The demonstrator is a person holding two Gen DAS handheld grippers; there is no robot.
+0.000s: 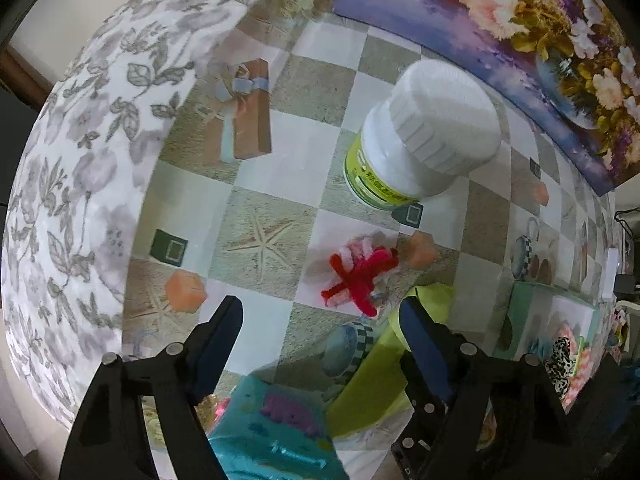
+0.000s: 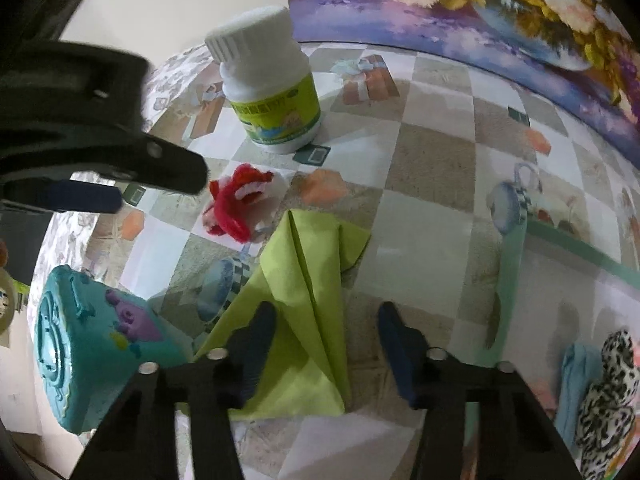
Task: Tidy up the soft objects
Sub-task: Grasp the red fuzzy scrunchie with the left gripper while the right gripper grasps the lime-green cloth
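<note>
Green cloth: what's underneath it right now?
The green cloth lies on the checkered tablecloth, covering part of a printed cup picture. Anything else beneath its folds is hidden. The pipe-cleaner bundle sits beside it, not under.

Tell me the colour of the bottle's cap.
White; the bottle cap shows best in the right wrist view.
</note>
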